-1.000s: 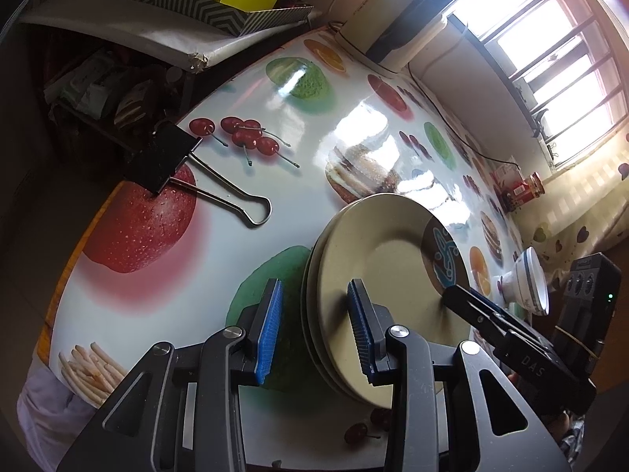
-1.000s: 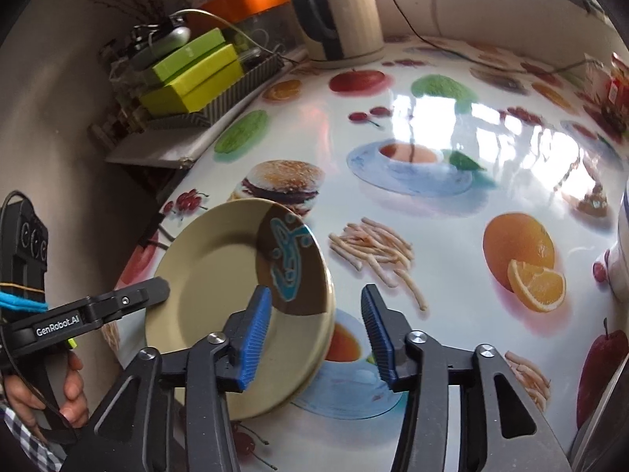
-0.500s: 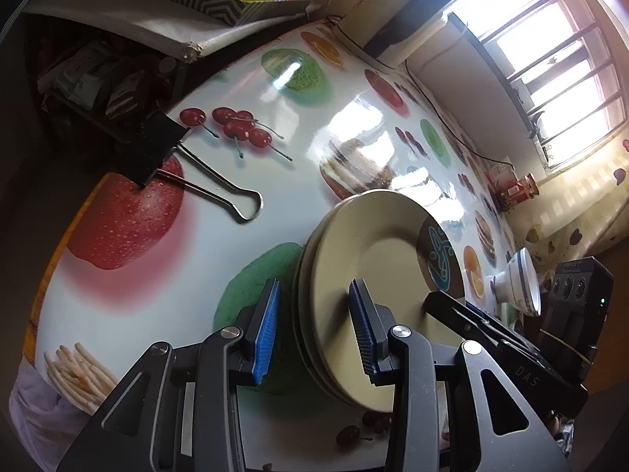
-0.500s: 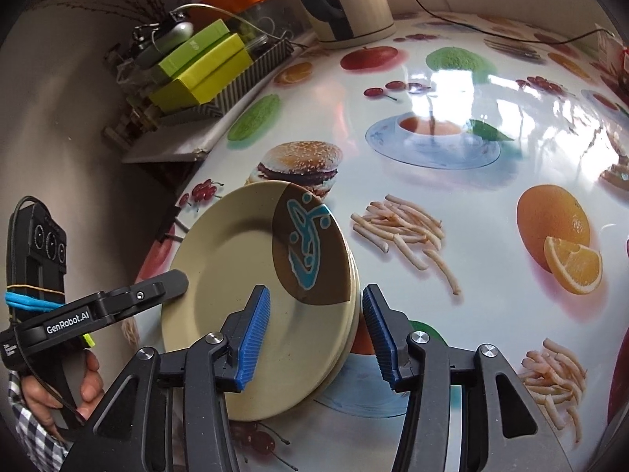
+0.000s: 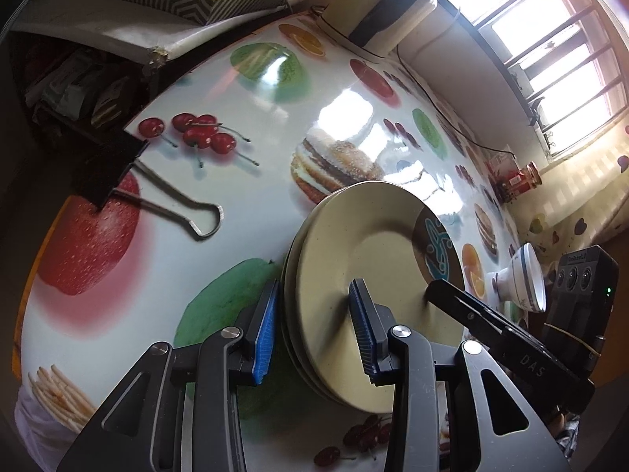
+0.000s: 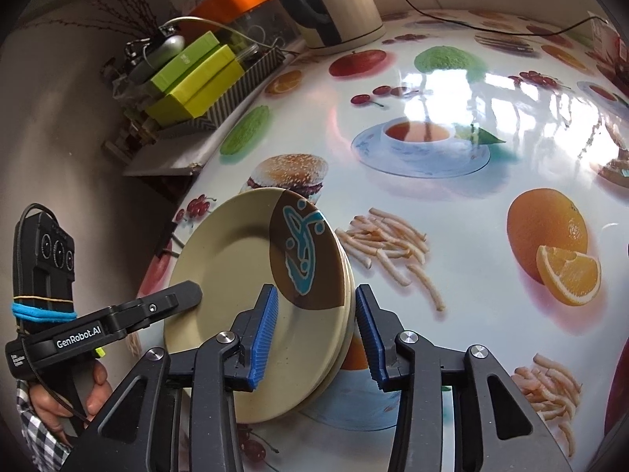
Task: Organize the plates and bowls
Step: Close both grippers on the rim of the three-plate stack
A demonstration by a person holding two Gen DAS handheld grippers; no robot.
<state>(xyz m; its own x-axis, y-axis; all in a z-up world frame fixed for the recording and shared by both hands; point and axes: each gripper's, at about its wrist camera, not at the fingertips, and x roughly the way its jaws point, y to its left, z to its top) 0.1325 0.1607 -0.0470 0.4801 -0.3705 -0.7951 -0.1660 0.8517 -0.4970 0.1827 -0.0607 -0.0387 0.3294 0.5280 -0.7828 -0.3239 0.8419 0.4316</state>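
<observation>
A: Plates [image 5: 365,271] first: where do the fingers sit on them?
B: The left gripper [image 5: 314,330] straddles the stack's near edge, one blue pad beside the rim, the other over the top plate's face. Parted, not pinching.
A: And the right gripper [image 6: 316,332]?
B: Same on the opposite edge: fingers apart, one above the top plate, one just outside the rim, gripping nothing.
A: Where is the stack?
B: Flat on the fruit-print desk [image 6: 452,212], beside the printed burger, brown-and-blue patch up.
A: Farther out?
B: A bowl [image 5: 525,277] beyond the plates, a binder clip [image 5: 129,181] at the desk's edge, a kettle [image 6: 334,0] at the back.
</observation>
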